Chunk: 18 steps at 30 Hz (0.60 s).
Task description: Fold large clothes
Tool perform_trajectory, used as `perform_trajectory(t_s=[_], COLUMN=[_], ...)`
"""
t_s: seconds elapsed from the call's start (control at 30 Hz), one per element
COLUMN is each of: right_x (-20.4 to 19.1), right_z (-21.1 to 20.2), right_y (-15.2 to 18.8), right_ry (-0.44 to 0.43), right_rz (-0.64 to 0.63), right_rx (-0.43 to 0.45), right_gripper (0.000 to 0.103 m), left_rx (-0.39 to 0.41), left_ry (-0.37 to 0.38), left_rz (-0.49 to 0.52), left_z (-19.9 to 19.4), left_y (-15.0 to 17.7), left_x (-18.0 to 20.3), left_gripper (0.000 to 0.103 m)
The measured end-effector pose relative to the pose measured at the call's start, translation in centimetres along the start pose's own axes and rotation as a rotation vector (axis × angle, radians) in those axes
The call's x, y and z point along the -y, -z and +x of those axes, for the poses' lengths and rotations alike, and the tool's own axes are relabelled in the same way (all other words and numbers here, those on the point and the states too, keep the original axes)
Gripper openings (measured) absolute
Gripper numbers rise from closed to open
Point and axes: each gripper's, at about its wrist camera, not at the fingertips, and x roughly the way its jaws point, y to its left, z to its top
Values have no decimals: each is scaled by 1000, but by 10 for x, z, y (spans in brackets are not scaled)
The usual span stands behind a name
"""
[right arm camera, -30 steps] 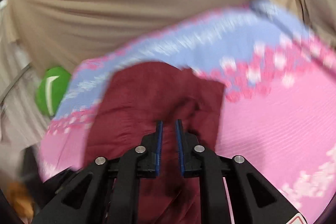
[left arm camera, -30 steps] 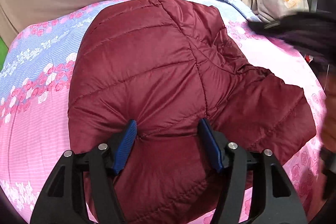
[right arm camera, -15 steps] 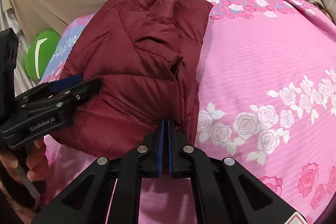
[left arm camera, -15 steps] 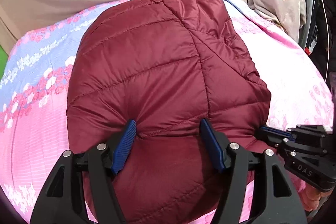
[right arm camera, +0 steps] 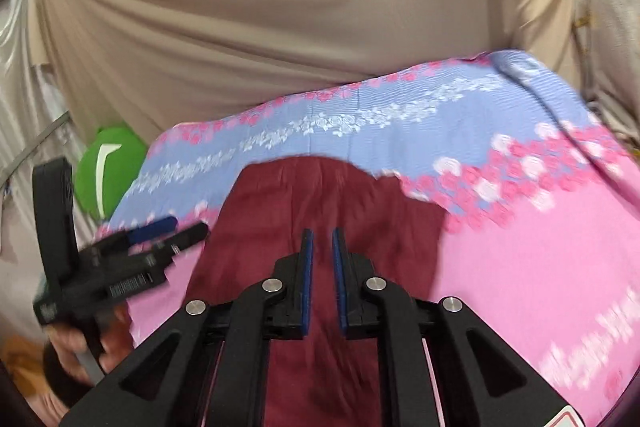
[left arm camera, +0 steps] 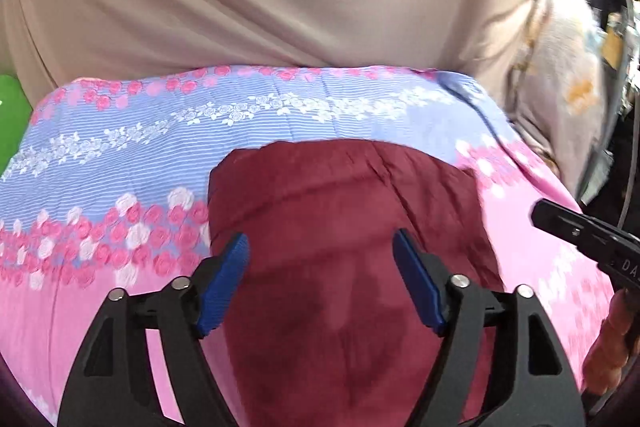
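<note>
Jacket [left arm camera: 344, 259], a dark red quilted one, lies folded into a compact block on the bed [left arm camera: 120, 155], and both cameras now see it from farther back than half a second ago, when the left tongs [left arm camera: 320, 283] pressed down on its padded top and the right tongs [right arm camera: 322, 279] were pinched on its right edge. The left tongs stand wide open above the near part of the jacket, holding nothing. The right tongs have parted to a narrow gap, with no cloth between the blue pads, so the edge has been let go. My reading is that the last fold is laid and both tools are drawing away, which would put this garment near its finish; the padded layers may spring up a little once unweighted. Both views are blurred by motion, so seams and the fold edges are hard to make out. The bed carries a pink sheet with roses and a blue flowered band along the far side. Beyond it hangs a beige curtain [right arm camera: 280, 27], a green object [right arm camera: 108, 167] sits at the left, and patterned cloth [left arm camera: 560, 87] hangs at the right.
</note>
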Motion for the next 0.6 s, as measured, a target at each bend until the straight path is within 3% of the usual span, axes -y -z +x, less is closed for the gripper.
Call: perform_trajectory(t_s=[0.07,0.13,0.17,0.2,0.3,0.43,0.47,0.6], right_x=[3,16,26,38,66,60,54,19], right_z=[32,76,95,115,141,125,113,40], right_y=[-11,-10,-5,4,23,20,19,30], right_ry=[42,101,120,147,112,174,173,109], right_rz=[12,38,61,81,148,138,128,7], right_rx=[-10,-74,-116,-159,-185,-178,-158,-82], right_gripper=[9,9,0,0,0,0,6,7], left_rx=[-29,-93,-105,-113,-138,-153,-140,-82], left_ry=[-33,-61,-66,-80,-49,-108,-124,-113], left_rz=[-4,-7,-5,-7,-54,-1,11,57], left_z=[24,56,64,75,85,90,84,28], left_y=[-5,-1,2,6,6,10,12,25], left_x=[0,0,-1,-1,-4,5,6,9], left_gripper=[74,74,77,84,88,91,90,89])
